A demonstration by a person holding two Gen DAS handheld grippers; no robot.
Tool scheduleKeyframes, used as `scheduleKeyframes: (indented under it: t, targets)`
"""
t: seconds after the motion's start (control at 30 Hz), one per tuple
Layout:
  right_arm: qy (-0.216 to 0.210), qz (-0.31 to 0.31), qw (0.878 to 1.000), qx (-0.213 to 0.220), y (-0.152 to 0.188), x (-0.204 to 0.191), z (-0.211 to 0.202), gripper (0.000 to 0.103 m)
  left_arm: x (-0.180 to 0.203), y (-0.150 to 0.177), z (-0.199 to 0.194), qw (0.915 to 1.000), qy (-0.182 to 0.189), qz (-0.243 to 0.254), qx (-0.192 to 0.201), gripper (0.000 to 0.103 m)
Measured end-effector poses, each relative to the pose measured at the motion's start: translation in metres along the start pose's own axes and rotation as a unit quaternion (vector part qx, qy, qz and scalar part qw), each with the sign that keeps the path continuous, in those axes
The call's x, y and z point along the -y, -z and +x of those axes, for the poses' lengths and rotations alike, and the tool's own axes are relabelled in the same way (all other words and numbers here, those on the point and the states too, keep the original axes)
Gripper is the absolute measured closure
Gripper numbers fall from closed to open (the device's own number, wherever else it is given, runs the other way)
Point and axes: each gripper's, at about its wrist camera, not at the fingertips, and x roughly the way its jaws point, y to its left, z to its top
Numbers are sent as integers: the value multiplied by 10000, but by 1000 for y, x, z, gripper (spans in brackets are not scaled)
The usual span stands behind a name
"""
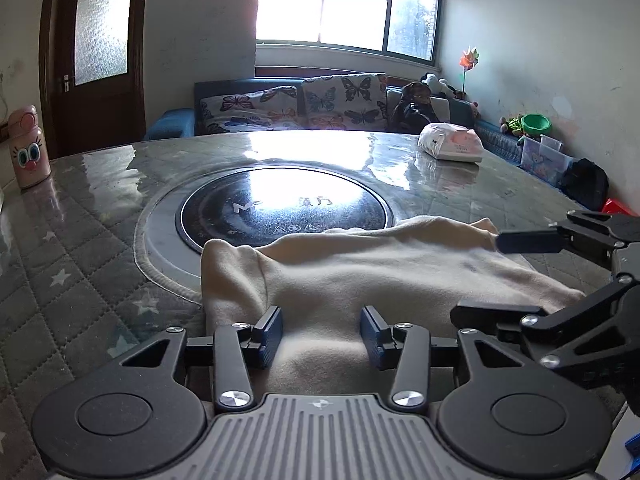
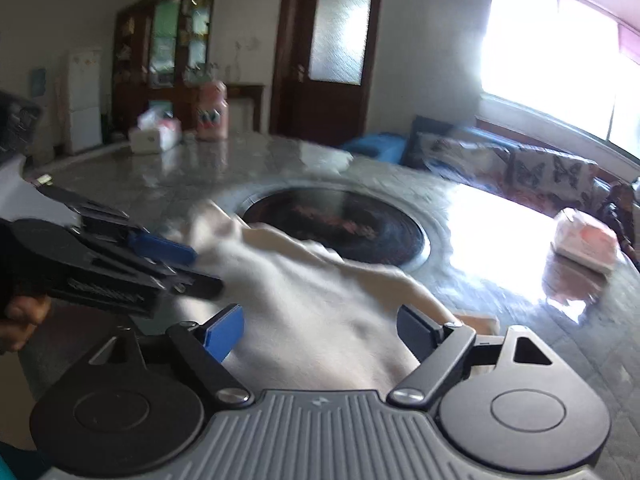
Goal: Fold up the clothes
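While both grippers, left gripper (image 1: 321, 332) and right gripper (image 2: 320, 330), are hovering open and empty, the cream garment (image 1: 380, 276) is lying mid-fold near the tabletop's (image 1: 100, 248) front edge, awaiting a fresh grasp.

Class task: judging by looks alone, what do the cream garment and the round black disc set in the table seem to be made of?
Garment: soft matte knit or fleece, probably; it drapes in rounded folds without shine.
Disc: glossy glass or ceramic, likely; it mirrors the window sharply.

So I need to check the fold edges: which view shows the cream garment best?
The left wrist view: the cream garment is sharp there, with its folded left edge clear. In the right wrist view it is motion-blurred and partly behind the left gripper.
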Motion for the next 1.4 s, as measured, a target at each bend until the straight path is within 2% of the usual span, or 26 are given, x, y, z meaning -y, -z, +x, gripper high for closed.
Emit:
scheduleKeyframes:
  t: [0.1, 0.3, 0.47, 0.6, 0.67, 0.77, 0.9, 0.97, 1.17, 1.4]
  targets:
    - [37, 99, 9999, -101, 6, 3, 2, 16, 2, 0, 1, 10000, -30, 49, -2, 55]
    - [266, 226, 9994, 81, 5, 11, -13, 0, 2, 0, 0, 10000, -29, 53, 8, 51]
    - [405, 357, 9985, -106, 15, 19, -7, 0, 6, 1, 1, 9999, -45, 123, 5, 45]
    - [579, 396, 9975, 109, 12, 23, -18, 0, 5, 1, 0, 9999, -8, 139, -7, 41]
    - [717, 389, 9966, 110, 13, 26, -19, 0, 7, 1, 1, 9999, 0, 156, -4, 37]
    - [696, 413, 9967, -120, 20, 31, -12, 0, 11, 0, 1, 9998, 14, 183, 8, 28]
    - [807, 406, 9959, -57, 21, 33, -19, 0, 15, -3, -5, 9997, -35, 245, 71, 25]
    - [958, 342, 9948, 10, 20, 34, -26, 0, 17, -5, -9, 9995, -34, 267, 153, 20]
    - [1280, 390, 9908, -182, 36, 48, -32, 0, 36, -9, -15, 9984, 227, 447, 262, 17]
    - [1486, 667, 9866, -48, 40, 65, -45, 0, 61, -11, -6, 9963, 517, 650, 230, 17]
